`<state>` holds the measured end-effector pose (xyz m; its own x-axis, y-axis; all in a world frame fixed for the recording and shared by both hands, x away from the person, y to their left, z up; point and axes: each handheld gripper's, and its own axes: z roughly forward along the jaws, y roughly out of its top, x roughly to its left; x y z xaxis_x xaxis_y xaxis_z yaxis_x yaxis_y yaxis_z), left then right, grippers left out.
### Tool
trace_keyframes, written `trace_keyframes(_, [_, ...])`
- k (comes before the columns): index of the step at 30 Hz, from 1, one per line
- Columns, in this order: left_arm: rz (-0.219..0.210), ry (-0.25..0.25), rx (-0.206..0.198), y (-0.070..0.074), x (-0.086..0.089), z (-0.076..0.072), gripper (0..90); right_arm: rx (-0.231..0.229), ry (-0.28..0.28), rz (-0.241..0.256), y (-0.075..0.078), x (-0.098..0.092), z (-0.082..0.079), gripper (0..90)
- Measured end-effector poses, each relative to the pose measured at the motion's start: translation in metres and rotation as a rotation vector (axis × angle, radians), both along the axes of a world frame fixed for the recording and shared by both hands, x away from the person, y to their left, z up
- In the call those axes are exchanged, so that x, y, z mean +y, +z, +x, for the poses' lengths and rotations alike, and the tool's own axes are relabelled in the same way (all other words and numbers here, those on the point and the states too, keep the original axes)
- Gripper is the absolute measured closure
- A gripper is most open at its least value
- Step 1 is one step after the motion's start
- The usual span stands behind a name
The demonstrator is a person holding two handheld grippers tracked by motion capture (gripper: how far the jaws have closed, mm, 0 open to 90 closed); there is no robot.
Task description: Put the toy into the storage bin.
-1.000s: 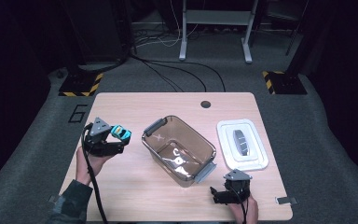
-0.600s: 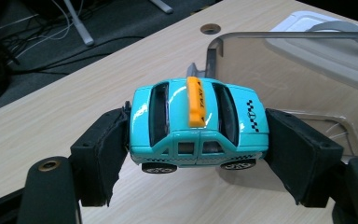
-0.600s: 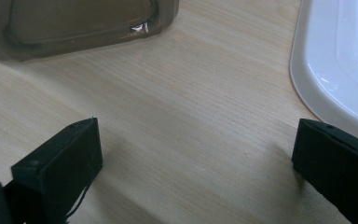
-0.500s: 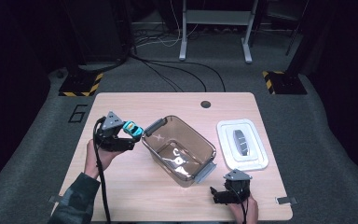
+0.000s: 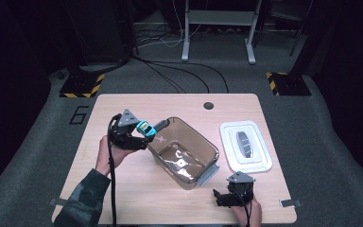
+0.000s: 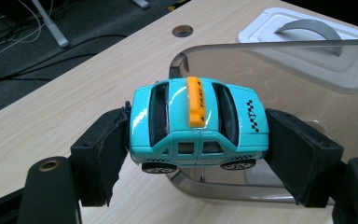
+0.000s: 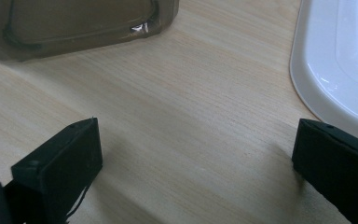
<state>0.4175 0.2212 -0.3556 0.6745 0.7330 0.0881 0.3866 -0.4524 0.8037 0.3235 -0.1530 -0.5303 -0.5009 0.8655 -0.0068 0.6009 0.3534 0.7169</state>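
Because the clear plastic bin (image 5: 184, 151) sits open with its white lid (image 5: 246, 145) set aside on the table (image 5: 123, 198), we judge the turquoise toy taxi (image 6: 198, 123) is bound for it. We carry it in the left gripper (image 5: 139, 132) at the bin's near rim, off the table. Its jaws clamp the car nose and tail, wheels down, roof sign up, squarely between the pads (image 6: 105, 154). Our right gripper (image 7: 196, 177) rests low over bare wood beside the bin, jaws spread and holding nothing.
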Motion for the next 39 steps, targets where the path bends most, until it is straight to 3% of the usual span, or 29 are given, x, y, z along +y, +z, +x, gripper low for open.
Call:
trace_keyframes(20, [0.06, -0.073, 0.038, 0.002, -0.042, 0.016, 24.4, -0.001, -0.001, 0.001, 0.0, 0.0, 0.0, 1.1])
trace_keyframes(39, [0.083, -0.073, 0.113, -0.009, -0.075, 0.033, 24.4, 0.0, 0.0, 0.0, 0.0, 0.0, 0.0, 1.1])
